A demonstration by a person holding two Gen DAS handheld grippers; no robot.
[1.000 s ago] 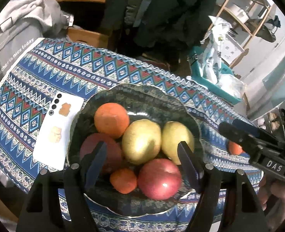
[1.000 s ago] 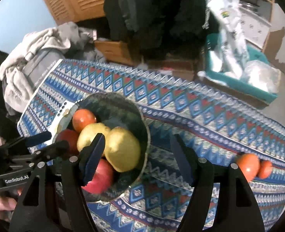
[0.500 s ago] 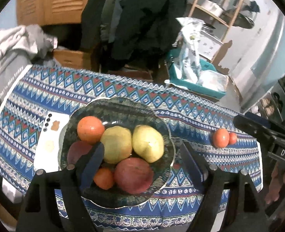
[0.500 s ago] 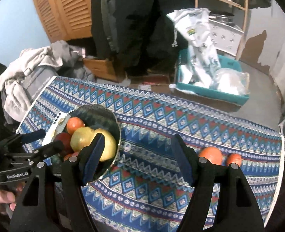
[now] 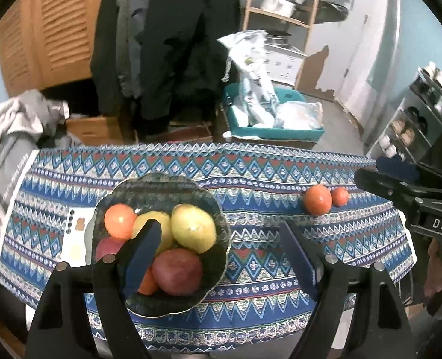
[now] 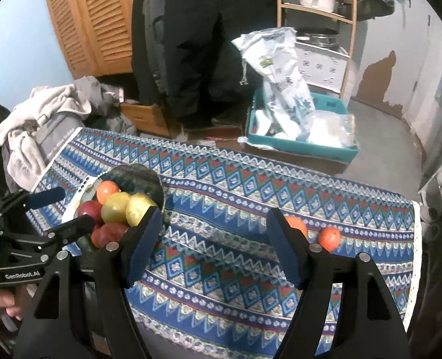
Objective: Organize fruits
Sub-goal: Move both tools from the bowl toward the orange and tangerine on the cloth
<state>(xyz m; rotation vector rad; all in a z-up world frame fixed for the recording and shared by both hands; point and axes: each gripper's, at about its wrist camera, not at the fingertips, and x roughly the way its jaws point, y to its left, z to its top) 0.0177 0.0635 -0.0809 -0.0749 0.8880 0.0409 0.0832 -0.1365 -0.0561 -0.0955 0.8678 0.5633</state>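
Blue, white and red zigzag cloth covers the table point(image 5: 251, 179) in front of me. On its left part sits a dark glass bowl point(image 5: 209, 203) with a scalloped rim, and it holds the fruit: an orange point(image 5: 119, 220) at the back left, two yellow-green pears point(image 5: 194, 232) side by side in the middle, a red apple point(image 5: 177, 270) at the front, another red fruit point(image 6: 87, 209) at the left, and a small orange one partly hidden behind my left finger. A white phone point(image 5: 74, 239) lies flat on the cloth, touching the bowl's left edge.

Well apart from the bowl, near the right end of the table, two more orange fruits rest on the cloth just beside each other: a larger orange point(image 5: 317, 199) and a smaller one point(image 5: 340, 196) to its right.

My left tongs point(image 5: 221, 254) hover above the table, and their jaws have just been opening. They are spread wide with nothing between them; the left finger overlaps the bowl in view, the right one overlaps bare cloth.

My right tongs point(image 6: 213, 246) also hover above the cloth, spread apart and pinching nothing. In their view the larger orange peeks out from behind the right finger.

Beyond the table I see a pile of grey clothes point(image 6: 41, 119), a teal bin point(image 6: 325, 146) with plastic bags, dark hanging coats, and a wooden louvred door point(image 6: 92, 21).
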